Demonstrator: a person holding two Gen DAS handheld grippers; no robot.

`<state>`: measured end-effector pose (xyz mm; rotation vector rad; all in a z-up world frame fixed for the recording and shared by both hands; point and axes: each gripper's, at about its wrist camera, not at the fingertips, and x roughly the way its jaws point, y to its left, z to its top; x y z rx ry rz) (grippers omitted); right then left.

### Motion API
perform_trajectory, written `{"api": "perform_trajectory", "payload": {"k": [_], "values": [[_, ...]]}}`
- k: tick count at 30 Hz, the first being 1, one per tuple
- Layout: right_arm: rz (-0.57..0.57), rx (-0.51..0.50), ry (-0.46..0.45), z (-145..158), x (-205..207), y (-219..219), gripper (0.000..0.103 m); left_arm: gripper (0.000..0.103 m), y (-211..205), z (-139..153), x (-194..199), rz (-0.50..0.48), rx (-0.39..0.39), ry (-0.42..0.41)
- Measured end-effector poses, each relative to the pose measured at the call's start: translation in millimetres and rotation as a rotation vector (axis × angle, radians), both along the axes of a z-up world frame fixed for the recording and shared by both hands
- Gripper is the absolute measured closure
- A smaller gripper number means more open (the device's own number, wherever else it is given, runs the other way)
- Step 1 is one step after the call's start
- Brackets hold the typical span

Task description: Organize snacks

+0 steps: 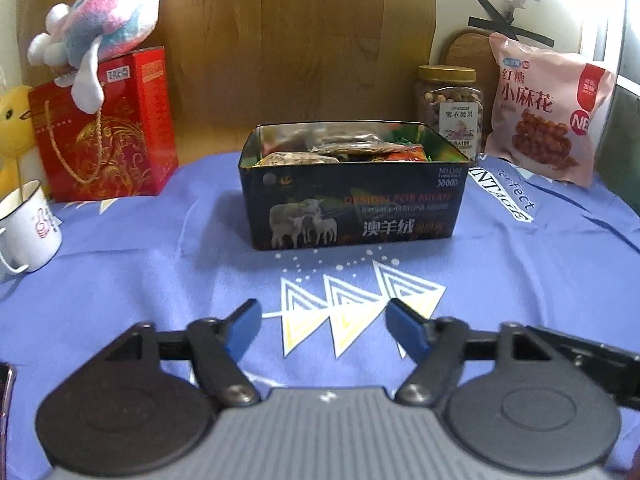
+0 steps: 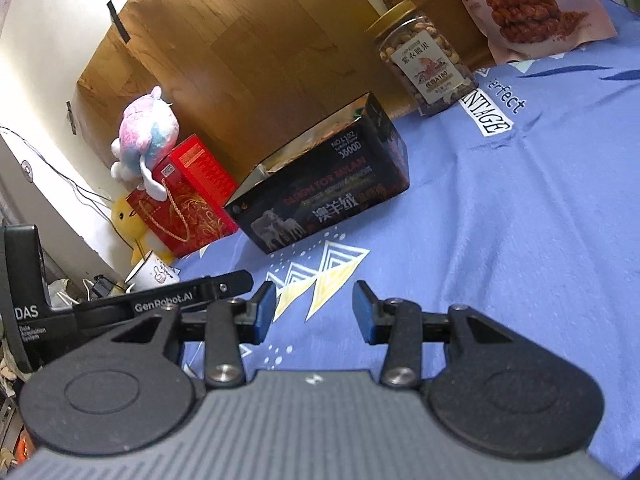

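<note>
My left gripper (image 1: 323,326): jaws spread wide, nothing between them, only the blue cloth (image 1: 160,280) with its white triangle print underneath. My right gripper (image 2: 314,310): jaws apart too, narrower gap, also empty, over the same print. In the right wrist view the left gripper's black body pokes in at the left edge.

Straight ahead of the left gripper, well apart from the fingertips, sits the dark open-top box (image 1: 352,204) with sheep artwork, on the cloth. Snack packets (image 1: 340,150) already lie inside it, up to about the rim. I can't read what they are.

Right of the box, behind it: nut jar (image 1: 450,106) with gold lid, upright, just beside the pink snack bag (image 1: 550,108), which leans up at the back edge.

Left side: red gift bag (image 1: 106,132) with a pastel plush toy (image 1: 106,20) on top, yellow plush (image 1: 14,128) behind, white mug (image 1: 30,228) near the cloth's edge.
</note>
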<state>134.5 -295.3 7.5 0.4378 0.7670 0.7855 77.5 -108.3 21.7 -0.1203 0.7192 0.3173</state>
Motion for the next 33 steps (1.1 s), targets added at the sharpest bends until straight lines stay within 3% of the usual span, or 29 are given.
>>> {"api": "perform_trajectory", "payload": {"k": [14,16,19,33], "values": [[-0.002,-0.027,-0.027,4.8,-16.8,-10.3,0.054,0.027,-18.9,-5.4,-19.3,0.016,0.059,0.019],[-0.003,-0.023,-0.03,5.5,-17.9,-12.2,0.054,0.009,-20.8,-5.3,-19.7,0.014,0.07,0.018],[-0.011,-0.02,-0.036,6.9,-19.6,-15.1,0.054,0.0,-26.6,-4.2,-21.3,0.021,0.112,0.01],[-0.029,0.008,-0.028,4.1,-20.8,-24.8,0.05,0.0,-25.6,-2.9,-19.2,0.078,0.178,0.03]]}}
